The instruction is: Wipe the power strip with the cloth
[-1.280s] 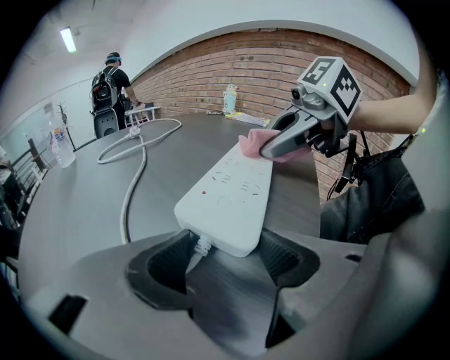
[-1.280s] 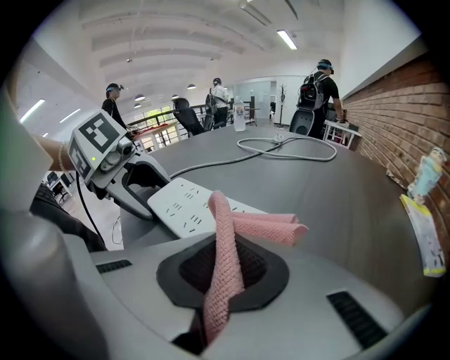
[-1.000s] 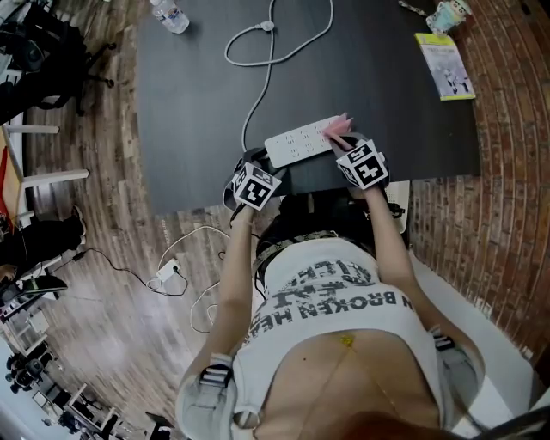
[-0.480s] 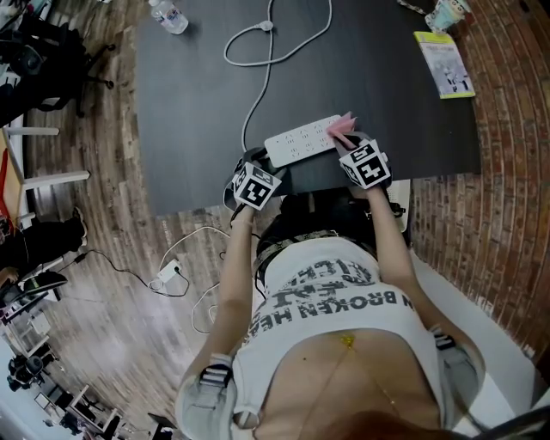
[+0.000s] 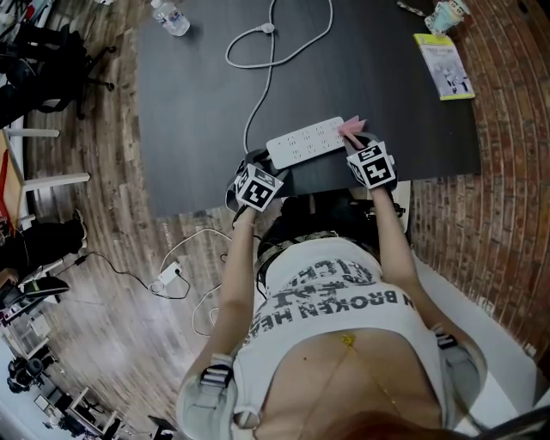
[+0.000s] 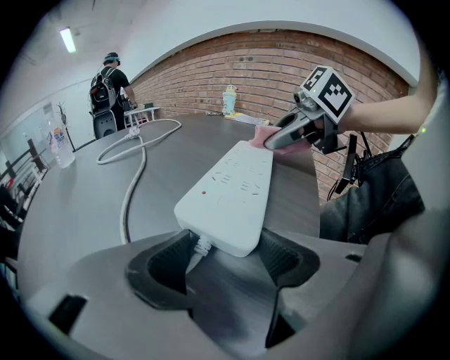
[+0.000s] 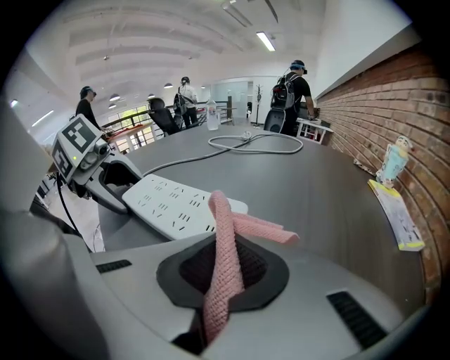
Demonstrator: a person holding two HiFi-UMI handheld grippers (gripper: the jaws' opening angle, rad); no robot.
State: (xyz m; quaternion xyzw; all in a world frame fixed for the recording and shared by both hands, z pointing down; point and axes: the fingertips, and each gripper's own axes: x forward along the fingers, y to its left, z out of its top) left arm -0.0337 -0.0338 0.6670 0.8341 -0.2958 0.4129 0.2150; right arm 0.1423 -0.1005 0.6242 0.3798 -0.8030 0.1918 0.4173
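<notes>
A white power strip lies near the front edge of the dark table. My left gripper is shut on its cable end; in the left gripper view the strip's end sits between both pads. My right gripper is shut on a pink cloth, which hangs out of the jaws in the right gripper view. The cloth rests at the strip's other end, touching its top corner.
The strip's white cable loops toward the table's far side. A water bottle stands far left; a booklet and a cup are far right. People stand in the background. The table's front edge is right under the grippers.
My right gripper has slid the pink cloth rightward along the strip to its far end. The left gripper has kept its hold on the cable end.
</notes>
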